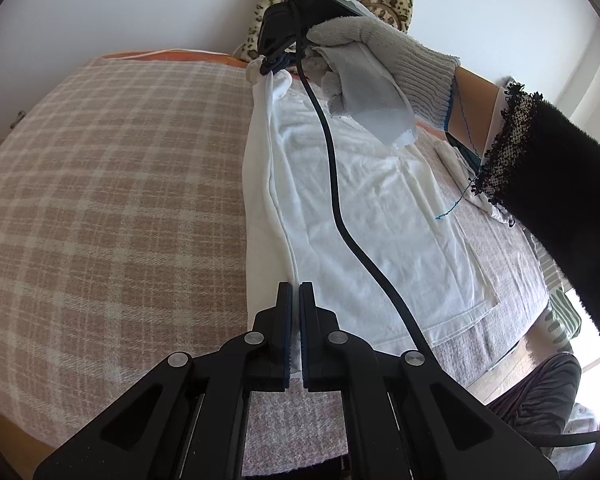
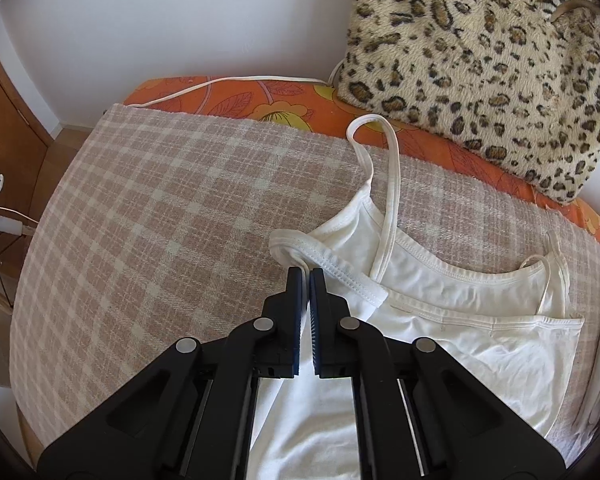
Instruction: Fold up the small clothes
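Observation:
A white camisole top (image 1: 384,216) lies on a pink-and-cream checked blanket (image 1: 112,200), its left side lifted in a long fold. My left gripper (image 1: 299,286) is shut on that fold near the hem. Far up the same edge, my right gripper (image 1: 274,68) pinches the top corner, held by a person's gloved hand (image 1: 380,52). In the right wrist view the right gripper (image 2: 307,274) is shut on the camisole (image 2: 452,304) at its armhole corner, beside the hemmed neckline. A thin shoulder strap (image 2: 392,184) loops away from it across the blanket (image 2: 152,216).
A leopard-print cushion (image 2: 492,64) leans on the wall at the far side, over an orange flowered sheet (image 2: 236,98). A black cable (image 1: 340,208) runs across the camisole. The person's black sleeve (image 1: 560,208) fills the right. Wooden floor (image 2: 12,136) lies beyond the bed's left edge.

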Demonstrator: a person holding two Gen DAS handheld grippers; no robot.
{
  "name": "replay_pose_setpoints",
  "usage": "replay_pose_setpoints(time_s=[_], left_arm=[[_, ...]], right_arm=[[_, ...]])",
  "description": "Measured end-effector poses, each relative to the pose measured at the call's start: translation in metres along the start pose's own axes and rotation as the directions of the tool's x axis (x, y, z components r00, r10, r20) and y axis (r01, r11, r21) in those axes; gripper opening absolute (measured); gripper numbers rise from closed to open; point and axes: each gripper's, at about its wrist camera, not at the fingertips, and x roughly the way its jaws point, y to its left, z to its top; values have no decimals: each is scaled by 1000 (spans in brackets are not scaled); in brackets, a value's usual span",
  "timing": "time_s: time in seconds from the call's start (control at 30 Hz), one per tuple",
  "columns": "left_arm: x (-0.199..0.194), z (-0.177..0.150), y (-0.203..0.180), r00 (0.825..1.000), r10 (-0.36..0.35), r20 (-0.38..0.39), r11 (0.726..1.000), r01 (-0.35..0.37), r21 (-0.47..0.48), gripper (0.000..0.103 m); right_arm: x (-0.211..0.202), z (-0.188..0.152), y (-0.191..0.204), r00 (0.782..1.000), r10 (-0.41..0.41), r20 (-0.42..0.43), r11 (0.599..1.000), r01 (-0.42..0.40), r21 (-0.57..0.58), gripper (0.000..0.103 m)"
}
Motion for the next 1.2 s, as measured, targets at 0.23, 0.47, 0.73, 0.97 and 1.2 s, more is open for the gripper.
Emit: replay_pose_setpoints(time_s=[0.23,0.47,0.73,0.97,1.2], left_arm=[[17,4,-40,998,-50,-26,995,52,89,2],[40,1,-60,993,-81,-83,991,89,101,2],[53,-3,-77,977,-167,-131,977,182,111,2],[46,-9,-86,960,-213,-184,958,242,153,34],[12,-8,-56,969,-222,-113,968,233,95,34]], right_arm=[[-15,-5,-39,999,-46,21,999,45,16,4],[-9,-16,-72,999,-45,11,997,45,64,4],[4,-20,-85,999,-47,0,995,47,88,4],[10,-18,-98,998,-66,-25,992,68,105,4],[-36,-38,-112,999,-41,31,991,37,127,46]])
